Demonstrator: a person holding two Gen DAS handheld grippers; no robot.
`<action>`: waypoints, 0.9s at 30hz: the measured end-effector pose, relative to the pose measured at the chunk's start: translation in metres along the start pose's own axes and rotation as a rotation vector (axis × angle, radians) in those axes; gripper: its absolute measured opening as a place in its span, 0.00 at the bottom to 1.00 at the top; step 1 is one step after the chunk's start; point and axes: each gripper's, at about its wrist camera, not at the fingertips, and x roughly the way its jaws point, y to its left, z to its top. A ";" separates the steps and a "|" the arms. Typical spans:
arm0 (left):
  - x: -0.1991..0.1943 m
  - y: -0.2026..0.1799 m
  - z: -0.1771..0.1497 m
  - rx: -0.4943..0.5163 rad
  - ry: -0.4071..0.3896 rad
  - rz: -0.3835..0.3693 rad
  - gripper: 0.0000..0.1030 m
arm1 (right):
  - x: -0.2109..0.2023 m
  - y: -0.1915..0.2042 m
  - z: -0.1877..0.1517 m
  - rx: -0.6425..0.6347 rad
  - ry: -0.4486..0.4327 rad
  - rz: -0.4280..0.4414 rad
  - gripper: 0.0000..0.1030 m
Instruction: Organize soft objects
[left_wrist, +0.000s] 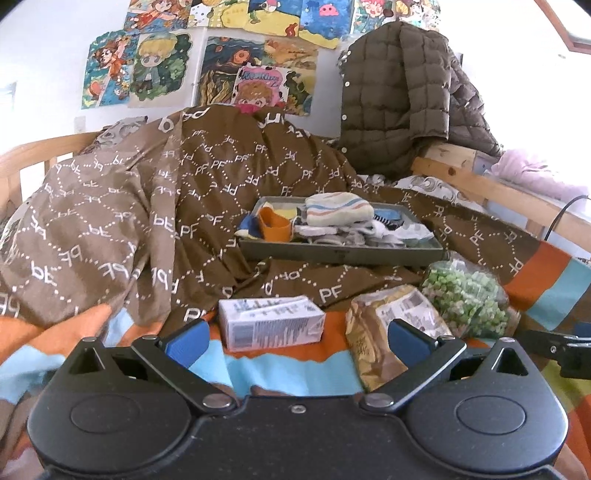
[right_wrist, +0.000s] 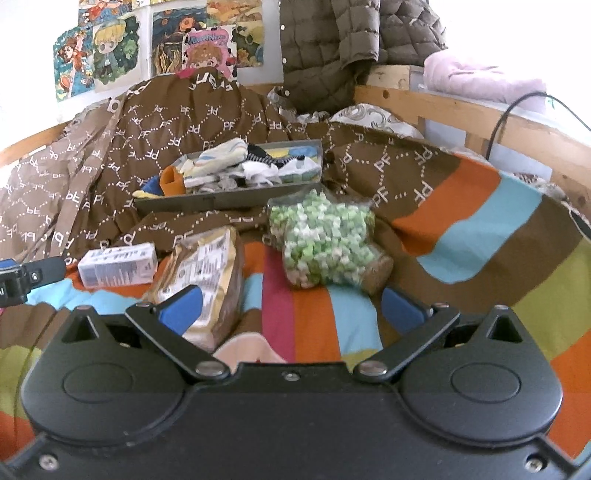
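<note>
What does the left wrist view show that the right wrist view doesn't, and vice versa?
Only the left wrist view shows the top row of wall drawings and its own open left gripper.

Only the right wrist view shows the green stripe of the bedspread and its own open right gripper.

Both show the grey tray of socks, white carton, gold packet, bag of green pieces and quilted jacket.

Brown quilt with white dotted "PF" lattice fills centre frame. Striped bedspread, orange/light-blue/brown/lime/magenta, lower right. Grey rectangular tray holds cream cloth with blue and red stripes. Clear bag of green-white pieces, centre.
</note>
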 end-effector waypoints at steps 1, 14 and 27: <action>-0.001 0.000 -0.002 -0.003 0.003 0.004 0.99 | -0.001 0.000 -0.003 -0.001 0.002 -0.002 0.99; -0.006 0.004 -0.017 -0.025 0.035 0.047 0.99 | -0.009 0.006 -0.014 -0.027 0.004 -0.006 0.99; -0.007 0.003 -0.017 -0.022 0.037 0.046 0.99 | -0.007 -0.003 -0.015 -0.026 0.001 -0.002 0.99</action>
